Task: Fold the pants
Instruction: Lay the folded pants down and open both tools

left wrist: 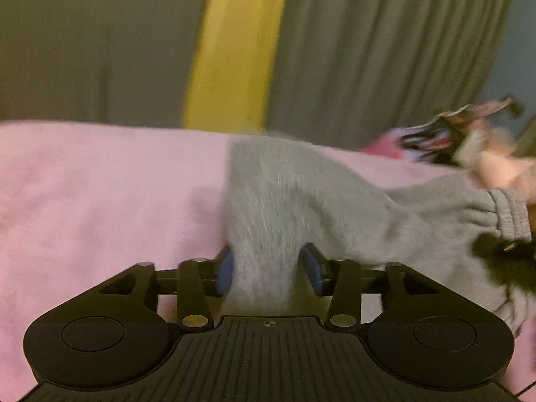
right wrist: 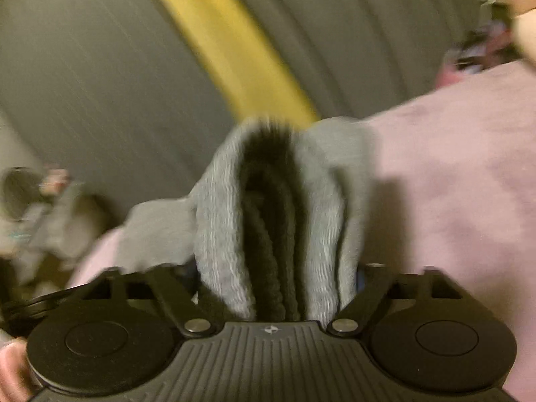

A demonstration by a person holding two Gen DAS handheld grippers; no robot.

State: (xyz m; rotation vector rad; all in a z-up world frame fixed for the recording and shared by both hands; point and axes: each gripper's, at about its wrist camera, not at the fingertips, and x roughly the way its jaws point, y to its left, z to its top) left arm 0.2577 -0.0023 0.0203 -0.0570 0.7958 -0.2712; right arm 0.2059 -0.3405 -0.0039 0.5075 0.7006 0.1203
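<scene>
Grey sweatpants (left wrist: 301, 201) lie across a pink sheet (left wrist: 100, 201). My left gripper (left wrist: 266, 268) is shut on a bunched fold of the grey fabric between its blue pads (left wrist: 225, 273). The ribbed waistband (left wrist: 509, 214) shows at the right, where the other gripper's black body holds it. In the right wrist view my right gripper (right wrist: 278, 281) is shut on the ribbed waistband (right wrist: 268, 217), which folds around a dark opening; the fingers are hidden by cloth. Both views are motion-blurred.
The pink sheet (right wrist: 452, 184) covers the bed. Grey curtains (left wrist: 368, 50) and a yellow strip (left wrist: 234, 50) hang behind. A patterned pile of clothes (left wrist: 469, 137) lies at the far right; blurred items (right wrist: 40, 207) sit at the left.
</scene>
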